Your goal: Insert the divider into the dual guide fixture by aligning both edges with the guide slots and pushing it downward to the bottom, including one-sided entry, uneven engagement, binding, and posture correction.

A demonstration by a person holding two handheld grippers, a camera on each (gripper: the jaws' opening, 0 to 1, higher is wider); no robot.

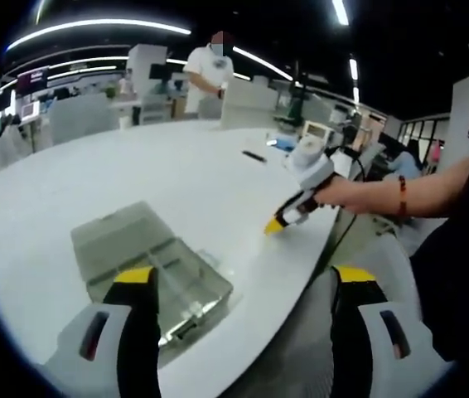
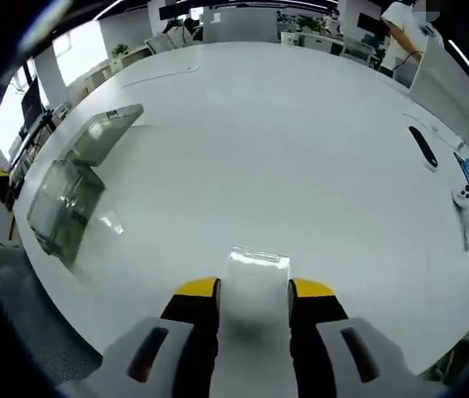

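Plainly the task is near its start: the divider [image 2: 255, 274], a clear flat plastic piece, lies on the white desk [image 2: 301, 141] at the lower centre of the right gripper view, just ahead of the right hand-held gripper [image 2: 253, 292], whose yellow-tipped jaws stand apart on either side of its near edge; whether they touch it I cannot tell. The dual guide fixture [image 1: 156, 269], a clear compartmented box with its lid [image 2: 102, 133] swung open, sits at the lower left of the left gripper view near the desk's edge, and at the left of the right gripper view, well apart from the divider. The left hand-held gripper [image 1: 243, 286] hovers over the desk edge with its jaws wide apart, holding nothing, one jaw over the fixture's near corner. Left to do, as I judge it: grasp the divider, carry it to the fixture, align both edges with the slots and push it down. In the left gripper view the right hand-held gripper appears right of centre, held by a person's hand [image 1: 346, 195]. Nothing lies on the desk between divider and fixture. Farther off, at the right of the right gripper view, lie a dark slim object [image 2: 423, 145] and a white controller [image 2: 464, 211]. A person [image 1: 210, 70] stands beyond the desk at top centre.
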